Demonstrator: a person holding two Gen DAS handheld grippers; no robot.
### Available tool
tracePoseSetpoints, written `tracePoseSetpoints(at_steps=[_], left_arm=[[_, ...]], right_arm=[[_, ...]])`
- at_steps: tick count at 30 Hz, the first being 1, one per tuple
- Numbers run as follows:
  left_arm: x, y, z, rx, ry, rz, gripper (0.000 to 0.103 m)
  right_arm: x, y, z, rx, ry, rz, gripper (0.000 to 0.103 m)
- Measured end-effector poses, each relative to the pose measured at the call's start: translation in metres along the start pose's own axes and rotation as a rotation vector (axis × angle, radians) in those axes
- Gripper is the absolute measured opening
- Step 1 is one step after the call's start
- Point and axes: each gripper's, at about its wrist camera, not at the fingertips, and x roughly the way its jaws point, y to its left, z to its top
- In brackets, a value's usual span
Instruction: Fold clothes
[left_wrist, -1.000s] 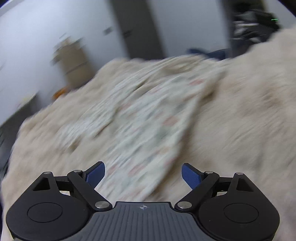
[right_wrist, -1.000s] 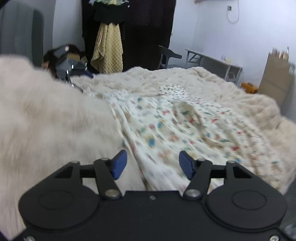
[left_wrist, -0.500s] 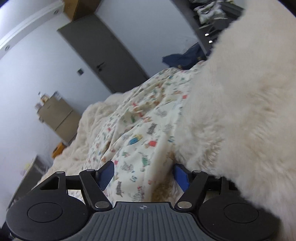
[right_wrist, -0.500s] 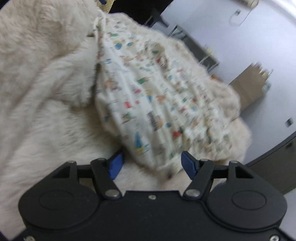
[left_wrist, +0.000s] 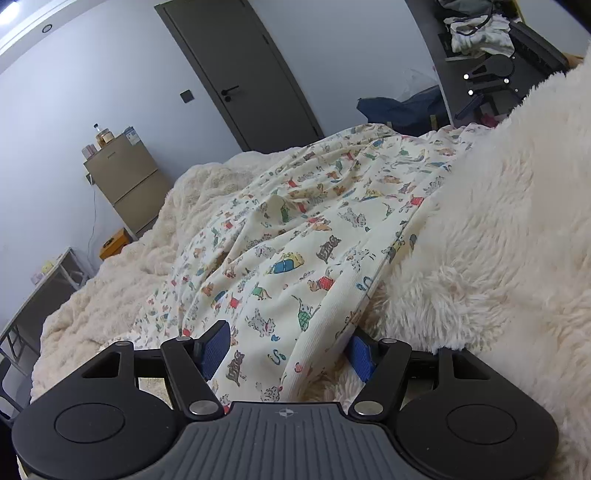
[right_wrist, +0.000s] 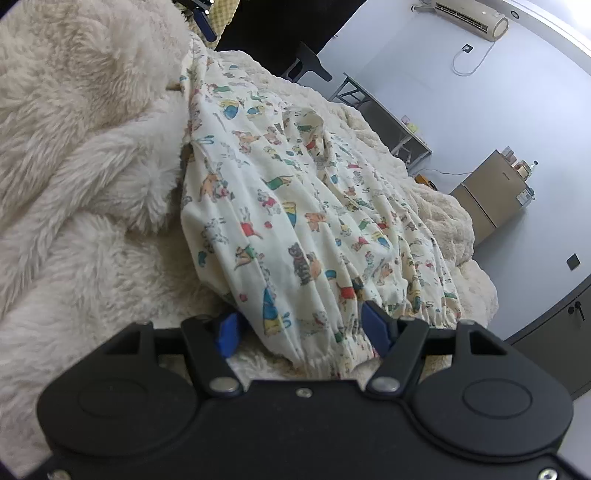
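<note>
A cream garment (left_wrist: 314, 229) printed with small coloured animals lies spread on a fluffy cream blanket (left_wrist: 110, 295) on a bed. My left gripper (left_wrist: 288, 350) sits low at the garment's near edge. Its blue pads stand apart with the ribbed hem lying between them, and no squeeze shows. In the right wrist view the same garment (right_wrist: 295, 206) runs away from my right gripper (right_wrist: 302, 328). That gripper is open, with a gathered elastic hem lying between its pads. A long-pile white fleece mass (left_wrist: 498, 221) borders the garment and covers part of its side edge (right_wrist: 74, 147).
A grey door (left_wrist: 240, 66), a small fridge (left_wrist: 125, 177) and a metal-legged table (left_wrist: 55, 273) stand beyond the bed. A dark blue bag (left_wrist: 399, 107) and a black device (left_wrist: 487, 74) lie past the far end. An air conditioner (right_wrist: 469, 16) hangs on the wall.
Both grippers dropped from above the bed to the garment's edges, and cloth now lies between each pair of pads. The left jaws narrowed. Little moved in the last half second.
</note>
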Motion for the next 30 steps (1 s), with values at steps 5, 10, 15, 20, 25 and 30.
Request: tracePoseSetpoints(at_steps=[5, 10, 15, 20, 25, 30], left_arm=[[0.002, 0.001, 0.0, -0.001, 0.004, 0.003, 0.069], [0.003, -0.004, -0.001, 0.042, -0.014, 0.064, 0.093], [0.003, -0.002, -0.002, 0.061, -0.049, 0.051, 0.095], [0.002, -0.01, 0.005, 0.119, -0.128, 0.027, 0.07], [0.022, -0.023, 0.013, 0.056, -0.176, -0.121, 0.005], [0.013, 0.001, 0.023, -0.003, -0.247, -0.111, 0.004]], right_arm=[[-0.005, -0.004, -0.001, 0.012, -0.011, 0.006, 0.065], [-0.001, -0.003, 0.001, 0.023, -0.007, 0.03, 0.062], [0.006, -0.001, 0.003, 0.025, -0.01, 0.051, 0.059], [0.011, 0.0, 0.002, 0.041, -0.029, 0.042, 0.058], [0.016, 0.007, 0.001, 0.02, -0.045, 0.026, 0.038], [0.004, 0.0, -0.006, 0.041, -0.055, 0.02, 0.037]])
